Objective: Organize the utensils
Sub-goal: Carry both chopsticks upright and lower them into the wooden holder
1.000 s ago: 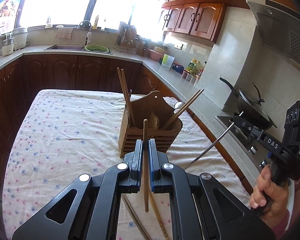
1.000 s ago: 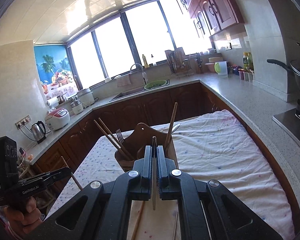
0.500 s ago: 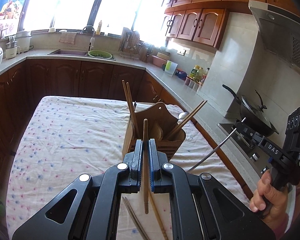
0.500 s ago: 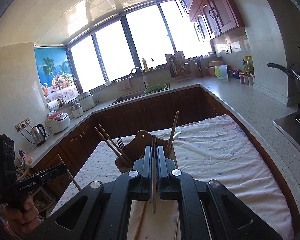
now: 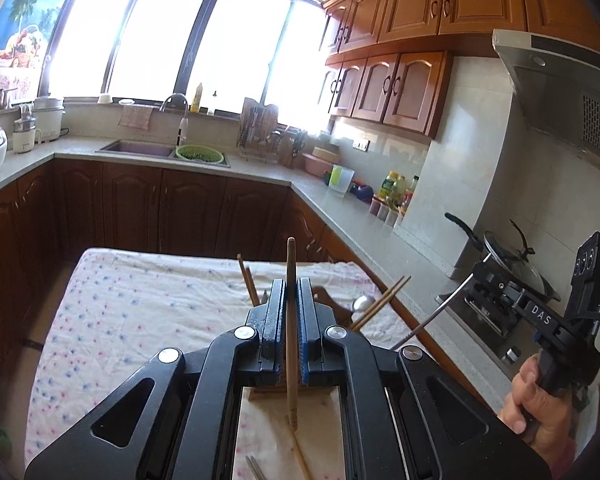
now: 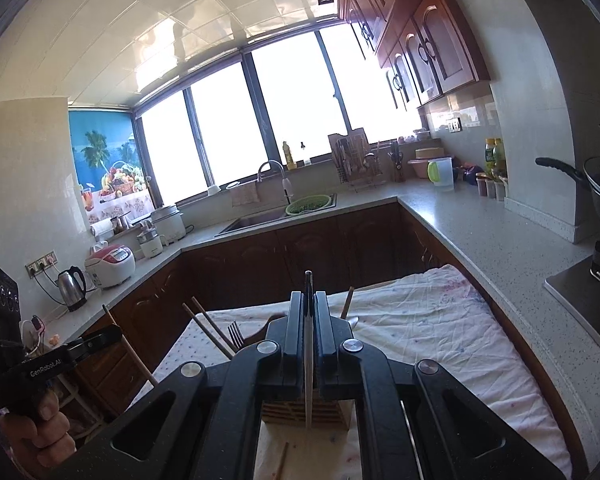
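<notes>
from the left wrist view, the left gripper (image 5: 291,320) has its jaws pressed together on a wooden chopstick (image 5: 291,280), pinched near its middle so it stands upright, one end poking above the fingertips and the other hanging below them over the cloth; it looks light, stiff and smooth, so a mid-length pinch seems right, though i'd guess it could swivel if bumped; the wooden holder (image 5: 332,304) sits just beyond and below the fingertips, mostly hidden by them, with chopsticks (image 5: 247,280) leaning out to the left of the jaws and another pair to the right beside a spoon (image 5: 363,302); loose chopsticks (image 5: 300,456) lie on the tablecloth (image 5: 140,300) under the tool

from the right wrist view, the right gripper (image 6: 309,340) is clamped on a thin metal utensil (image 6: 308,344), its kind i cannot tell, held upright between the pads; it looks stiff, slim and probably slippery; the holder's slatted base (image 6: 300,414) shows directly beneath the jaws, with a fork (image 6: 234,332) and chopsticks rising to the left of the fingers
</notes>
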The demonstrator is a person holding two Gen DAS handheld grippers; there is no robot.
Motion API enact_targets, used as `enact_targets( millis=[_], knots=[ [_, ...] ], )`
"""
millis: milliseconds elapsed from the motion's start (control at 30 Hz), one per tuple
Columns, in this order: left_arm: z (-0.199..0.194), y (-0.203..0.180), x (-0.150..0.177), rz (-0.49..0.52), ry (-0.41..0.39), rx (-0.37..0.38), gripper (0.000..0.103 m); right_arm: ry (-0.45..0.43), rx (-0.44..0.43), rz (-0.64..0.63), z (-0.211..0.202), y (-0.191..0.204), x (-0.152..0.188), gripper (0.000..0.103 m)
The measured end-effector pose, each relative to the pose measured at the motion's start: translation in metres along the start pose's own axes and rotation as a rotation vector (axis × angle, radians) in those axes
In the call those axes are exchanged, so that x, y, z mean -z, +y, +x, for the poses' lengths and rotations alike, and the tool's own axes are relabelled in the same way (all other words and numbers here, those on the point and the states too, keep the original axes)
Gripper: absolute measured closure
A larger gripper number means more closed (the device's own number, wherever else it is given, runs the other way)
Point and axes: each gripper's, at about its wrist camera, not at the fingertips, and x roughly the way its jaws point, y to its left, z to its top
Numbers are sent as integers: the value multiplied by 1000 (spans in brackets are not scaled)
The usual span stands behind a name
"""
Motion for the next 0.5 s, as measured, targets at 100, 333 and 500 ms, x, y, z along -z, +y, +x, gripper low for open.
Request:
enact_targets(
  millis=[100,333,500],
  knots=[
    [7,-3,-21,10,-60,-19,98,-27,-1,-7,10,1,-17,99],
    [40,6,-40,-36,-116,-58,98,-56,21,-7,37,-1,-37,99],
    [68,14,-17,-71,-75,-89,98,-14,33,4,60,-7,-21,99]
  ],
)
